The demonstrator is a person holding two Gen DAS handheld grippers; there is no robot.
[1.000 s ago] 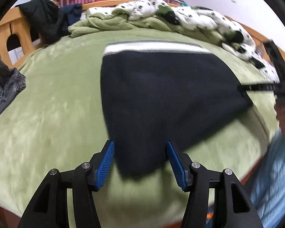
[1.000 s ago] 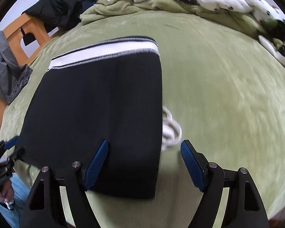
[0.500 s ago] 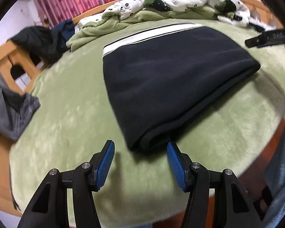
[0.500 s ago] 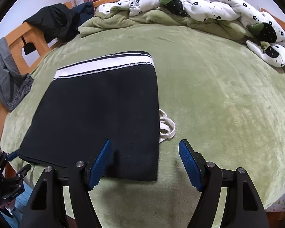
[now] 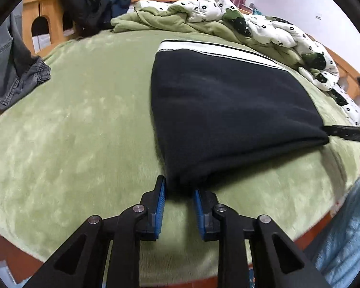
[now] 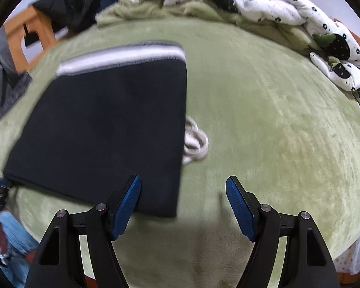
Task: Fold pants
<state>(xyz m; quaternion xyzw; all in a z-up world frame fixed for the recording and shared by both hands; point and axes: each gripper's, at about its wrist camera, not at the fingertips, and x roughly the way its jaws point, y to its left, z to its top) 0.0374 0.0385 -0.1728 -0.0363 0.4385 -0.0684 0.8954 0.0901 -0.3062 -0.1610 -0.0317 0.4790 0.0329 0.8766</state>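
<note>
The folded black pants with a white waistband lie on the green blanket. My left gripper is at their near left corner. Its jaws are closing, with that corner between the blue pads and touching both. In the right wrist view the pants lie to the left, and my right gripper stands open around their near right corner, with neither pad pressing on it. A white drawstring sticks out beside the pants' right edge. The right gripper also shows at the far corner in the left wrist view.
A white flowered quilt and a bunched green blanket lie along the back. Grey jeans and a black jacket hang on the wooden bed frame at left. A person's blue-jeaned leg stands at the bed's front edge.
The left gripper's jaws have narrowed from wide open onto the pants' near corner. The right gripper has stayed open at the other corner, its view now blurred.
</note>
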